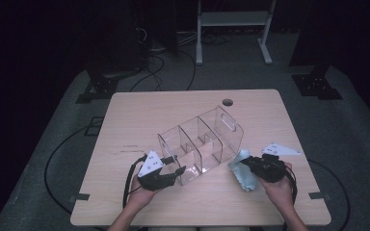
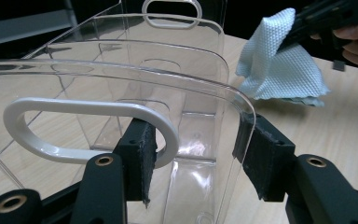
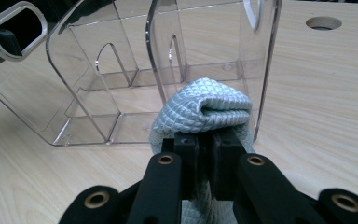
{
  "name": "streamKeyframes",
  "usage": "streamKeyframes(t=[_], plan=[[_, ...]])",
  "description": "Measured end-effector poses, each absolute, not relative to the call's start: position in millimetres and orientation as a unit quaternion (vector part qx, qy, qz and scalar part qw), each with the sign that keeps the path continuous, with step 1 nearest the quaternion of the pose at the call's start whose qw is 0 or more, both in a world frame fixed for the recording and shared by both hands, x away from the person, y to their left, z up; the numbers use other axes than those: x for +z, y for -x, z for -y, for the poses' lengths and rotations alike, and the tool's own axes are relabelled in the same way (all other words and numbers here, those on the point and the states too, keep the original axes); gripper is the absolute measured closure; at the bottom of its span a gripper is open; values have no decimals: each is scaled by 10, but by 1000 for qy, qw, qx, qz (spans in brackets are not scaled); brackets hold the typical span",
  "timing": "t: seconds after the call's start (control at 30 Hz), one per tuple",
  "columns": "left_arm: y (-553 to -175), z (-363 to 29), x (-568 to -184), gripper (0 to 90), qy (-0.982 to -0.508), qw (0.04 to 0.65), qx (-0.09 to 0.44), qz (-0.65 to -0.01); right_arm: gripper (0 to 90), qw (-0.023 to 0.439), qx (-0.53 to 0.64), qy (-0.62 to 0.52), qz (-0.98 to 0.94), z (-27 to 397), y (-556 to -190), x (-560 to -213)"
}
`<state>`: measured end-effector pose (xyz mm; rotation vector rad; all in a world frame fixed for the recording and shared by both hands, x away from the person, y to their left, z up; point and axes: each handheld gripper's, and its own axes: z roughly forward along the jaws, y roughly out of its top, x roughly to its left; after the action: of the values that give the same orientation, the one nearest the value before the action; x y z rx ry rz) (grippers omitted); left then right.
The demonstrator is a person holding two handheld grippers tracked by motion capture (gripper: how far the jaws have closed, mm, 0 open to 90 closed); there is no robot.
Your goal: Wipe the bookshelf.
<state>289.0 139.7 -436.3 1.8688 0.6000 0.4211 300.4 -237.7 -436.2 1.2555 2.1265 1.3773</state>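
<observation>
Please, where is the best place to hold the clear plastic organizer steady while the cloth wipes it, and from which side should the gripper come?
Probably the near end wall of the clear organizer, from the person's side. That wall is thin, stands upright and has a handle cutout, so jaws can straddle its edge. The left gripper already clamps there, leaving the side open to the cloth in the right gripper.

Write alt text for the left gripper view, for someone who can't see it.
The left gripper clamps the end wall of a clear organizer, one pad through its white-rimmed handle. Beyond, the right gripper holds a pale blue cloth over the wooden table.
</observation>
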Motion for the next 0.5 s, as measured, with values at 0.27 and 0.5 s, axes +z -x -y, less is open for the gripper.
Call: streamKeyframes(t=[0.27, 0.5], plan=[[-2819, -1407, -4356, 478, -795, 539, 160, -227, 829, 154, 485, -427, -748, 2395, -2886, -4311], [-2765, -1413, -4351, 477, -806, 541, 139, -199, 829, 152, 489, -419, -750, 2397, -2816, -4278]])
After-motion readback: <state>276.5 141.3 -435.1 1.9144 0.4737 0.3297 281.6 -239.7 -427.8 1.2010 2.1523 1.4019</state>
